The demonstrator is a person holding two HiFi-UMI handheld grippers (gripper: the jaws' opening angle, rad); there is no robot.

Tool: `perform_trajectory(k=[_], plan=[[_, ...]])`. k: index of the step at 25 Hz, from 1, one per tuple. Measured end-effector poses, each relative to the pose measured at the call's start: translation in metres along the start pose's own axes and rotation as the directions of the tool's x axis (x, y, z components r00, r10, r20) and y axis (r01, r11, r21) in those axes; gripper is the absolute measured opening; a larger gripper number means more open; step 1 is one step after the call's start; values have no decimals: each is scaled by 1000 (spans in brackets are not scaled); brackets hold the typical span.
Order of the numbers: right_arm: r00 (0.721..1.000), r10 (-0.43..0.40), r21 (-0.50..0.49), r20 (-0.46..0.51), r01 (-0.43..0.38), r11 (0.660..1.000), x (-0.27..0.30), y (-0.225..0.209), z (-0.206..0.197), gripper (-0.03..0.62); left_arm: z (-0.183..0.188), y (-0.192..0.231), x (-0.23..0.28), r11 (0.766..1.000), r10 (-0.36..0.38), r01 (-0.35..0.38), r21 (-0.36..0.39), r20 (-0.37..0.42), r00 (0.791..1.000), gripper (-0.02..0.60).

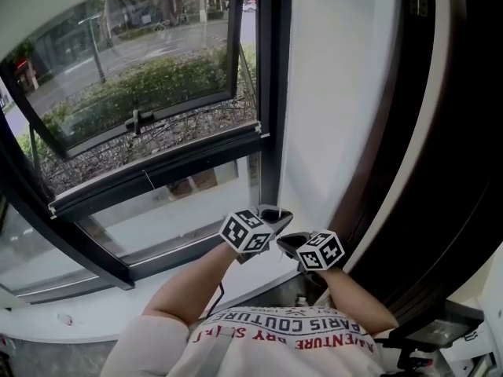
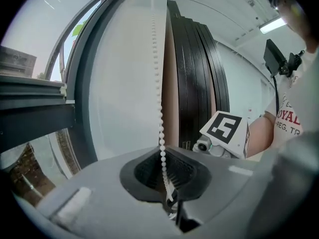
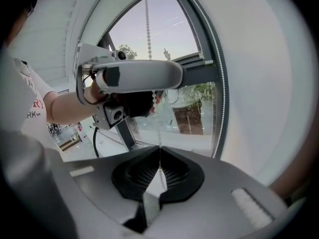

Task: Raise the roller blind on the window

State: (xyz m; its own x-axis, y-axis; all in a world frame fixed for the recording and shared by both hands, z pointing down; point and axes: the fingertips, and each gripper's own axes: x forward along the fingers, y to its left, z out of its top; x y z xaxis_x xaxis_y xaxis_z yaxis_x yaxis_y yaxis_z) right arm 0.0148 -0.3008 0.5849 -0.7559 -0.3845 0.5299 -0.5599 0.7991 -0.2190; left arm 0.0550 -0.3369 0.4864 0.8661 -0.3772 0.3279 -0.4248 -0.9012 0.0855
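A white bead chain [image 2: 158,83] hangs down in front of the white wall strip beside the window. My left gripper [image 2: 164,171] is shut on the bead chain, which runs down between its dark ribbed pads. My right gripper [image 3: 159,169] is shut on a thin strand of the chain [image 3: 159,141] just under the left gripper [image 3: 134,76]. A second strand [image 3: 220,83] follows the window frame. In the head view the left gripper [image 1: 275,214] and right gripper [image 1: 292,243] sit close together, low beside the dark window frame [image 1: 271,85]. I cannot make out the blind itself.
The window [image 1: 141,77] looks out on shrubs and a street. A white wall strip [image 1: 338,77] and dark curved panels [image 1: 424,148] stand to the right. A white sill [image 1: 94,312] runs below the glass. The person's forearms and printed shirt [image 1: 283,340] fill the bottom.
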Motion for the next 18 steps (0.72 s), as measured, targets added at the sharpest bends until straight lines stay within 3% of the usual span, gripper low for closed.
perform_trajectory(k=[2, 4, 8, 12, 18], plan=[[1000, -26, -24, 0, 25, 999, -4, -4, 3, 26, -4, 2, -3, 1000, 5, -5, -14, 4, 1000, 5], [999, -38, -28, 18, 38, 999, -14, -9, 12, 108, -6, 3, -6, 1000, 5, -5, -31, 14, 1000, 5], [992, -70, -30, 103, 73, 997, -50, -20, 50, 146, -4, -1, -13, 999, -5, 7, -48, 39, 999, 5], [968, -79, -79, 240, 100, 992, -98, -18, 121, 146, -1, -8, -20, 999, -14, 16, -41, 53, 998, 6], [900, 28, -125, 435, 30, 992, -156, 17, 241, 146, 1, -22, -30, 999, -27, 29, -31, 66, 997, 6]])
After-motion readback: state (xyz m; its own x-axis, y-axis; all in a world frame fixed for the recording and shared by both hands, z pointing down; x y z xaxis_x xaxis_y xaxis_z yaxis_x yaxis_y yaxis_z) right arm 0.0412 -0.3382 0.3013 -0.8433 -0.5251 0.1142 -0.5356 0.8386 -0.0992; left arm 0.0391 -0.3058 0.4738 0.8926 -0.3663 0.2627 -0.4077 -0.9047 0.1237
